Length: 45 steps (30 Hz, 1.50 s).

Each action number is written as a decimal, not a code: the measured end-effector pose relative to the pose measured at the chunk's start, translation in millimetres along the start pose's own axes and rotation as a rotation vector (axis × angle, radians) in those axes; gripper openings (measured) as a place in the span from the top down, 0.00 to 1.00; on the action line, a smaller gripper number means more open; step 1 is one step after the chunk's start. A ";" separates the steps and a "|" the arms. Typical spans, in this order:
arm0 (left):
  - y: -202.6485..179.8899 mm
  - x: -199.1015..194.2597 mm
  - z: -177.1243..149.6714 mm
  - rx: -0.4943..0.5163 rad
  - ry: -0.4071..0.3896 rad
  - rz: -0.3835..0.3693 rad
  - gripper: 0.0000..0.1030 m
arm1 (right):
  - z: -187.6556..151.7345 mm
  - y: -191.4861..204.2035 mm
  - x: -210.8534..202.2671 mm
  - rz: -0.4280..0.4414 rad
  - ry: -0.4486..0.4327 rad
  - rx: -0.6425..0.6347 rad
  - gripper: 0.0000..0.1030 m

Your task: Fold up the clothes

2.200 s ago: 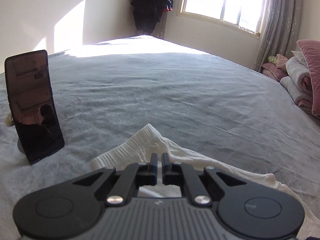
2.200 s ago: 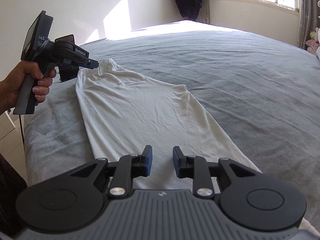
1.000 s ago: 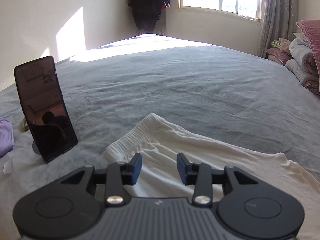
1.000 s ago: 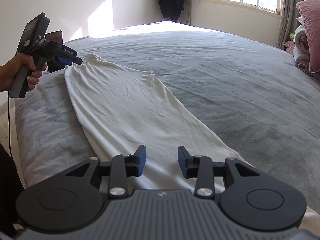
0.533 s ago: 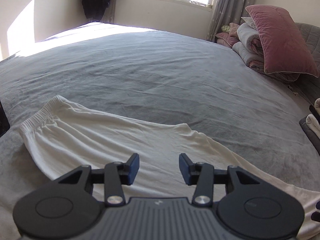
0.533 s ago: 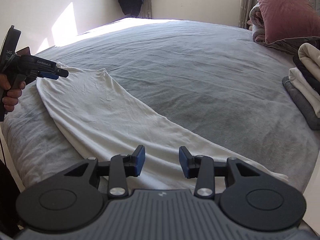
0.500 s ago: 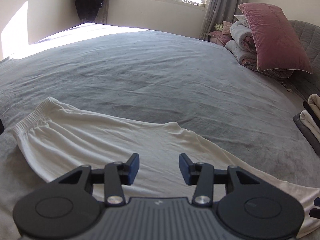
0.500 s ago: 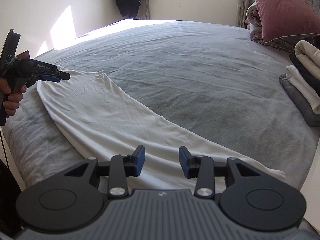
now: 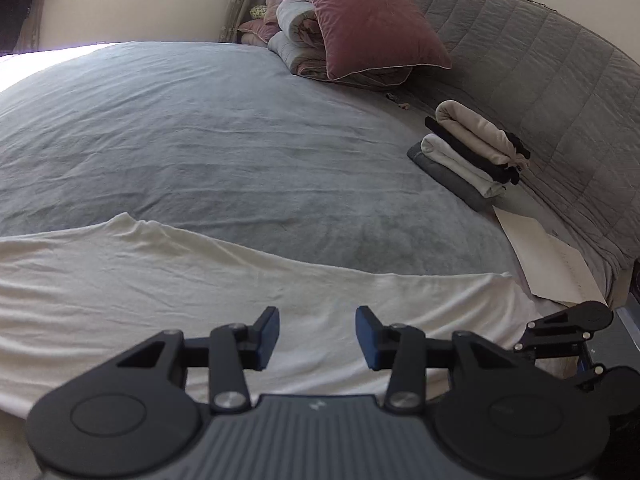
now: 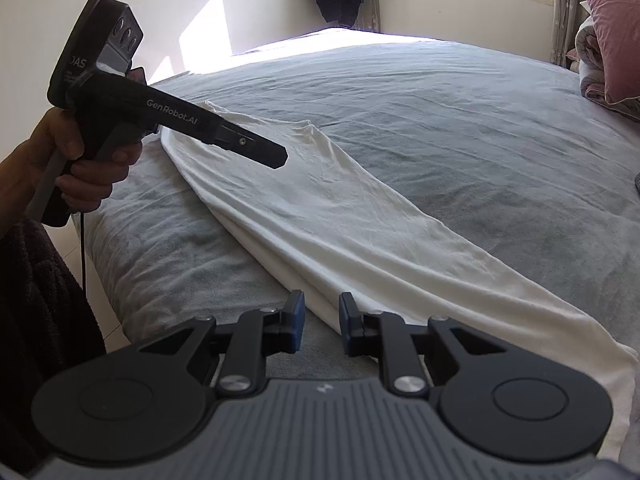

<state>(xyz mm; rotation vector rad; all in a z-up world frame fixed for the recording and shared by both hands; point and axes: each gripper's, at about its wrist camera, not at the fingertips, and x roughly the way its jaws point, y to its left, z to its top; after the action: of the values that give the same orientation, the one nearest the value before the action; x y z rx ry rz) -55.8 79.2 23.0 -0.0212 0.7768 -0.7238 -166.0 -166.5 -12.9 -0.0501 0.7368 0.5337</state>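
**White garment stretched along the bed edge, both tools over it**

A long white garment (image 10: 340, 216) lies flattened on the grey bed (image 10: 460, 112), running along its near edge from the elastic waistband end beside the person's left hand (image 10: 76, 164) to the far end by the right tool (image 10: 321, 322). The cloth is creased and partly doubled over lengthwise.

The left tool (image 9: 316, 338) hovers above the middle stretch of the garment with its fingers spread and nothing between them; in the right wrist view it appears as a dark body angled down over the waistband end.

The right tool sits low at the garment's near edge, its jaws closing, with the cloth's folded edge showing in the narrow gap between the blue pads (image 10: 297, 322); whether they already press on it cannot be told.

Against the quilted headboard (image 9: 540, 80) rests a stack of folded clothes (image 9: 468, 156), with a pink pillow (image 9: 368, 20) leaning on rolled bedding, well apart from the garment
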 end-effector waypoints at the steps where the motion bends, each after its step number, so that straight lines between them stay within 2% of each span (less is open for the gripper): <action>1: -1.9 -2.3 -1.6 0.021 -0.002 -0.015 0.59 | 2.7 -1.6 2.8 0.020 0.004 0.008 0.81; 4: -4.5 -9.7 -6.6 0.081 -0.003 -0.085 0.68 | 9.7 -3.0 10.9 0.071 0.008 0.018 0.81; 10: -13.7 -16.2 -20.6 0.211 0.031 -0.231 0.70 | 16.8 0.3 24.9 0.153 0.015 0.004 0.81; 15: -24.1 -4.9 -31.3 0.283 0.099 -0.267 0.70 | 17.8 -1.1 34.3 0.164 0.033 -0.006 0.81; 24: -13.2 9.9 -29.8 0.259 0.124 -0.241 0.69 | 21.5 -12.5 43.2 0.151 0.041 -0.018 0.81; 30: -8.9 21.5 -29.0 0.274 0.156 -0.206 0.68 | 18.9 -3.6 50.4 0.114 0.071 -0.135 0.81; 34: -8.6 28.6 -31.2 0.298 0.179 -0.181 0.68 | 16.4 8.5 55.0 0.062 0.076 -0.266 0.86; 37: -10.9 27.6 -30.5 0.311 0.175 -0.171 0.66 | 16.4 12.0 56.3 0.028 0.078 -0.309 0.99; 45: -26.0 16.1 -32.4 0.397 0.122 -0.110 0.62 | 29.8 -8.1 37.2 0.122 0.035 -0.146 1.00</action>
<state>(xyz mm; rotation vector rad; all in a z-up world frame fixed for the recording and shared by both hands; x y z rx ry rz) -84.2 57.3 -3.5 0.3442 0.7403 -0.9809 -120.6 -150.2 -16.0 -0.1514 0.7368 0.7046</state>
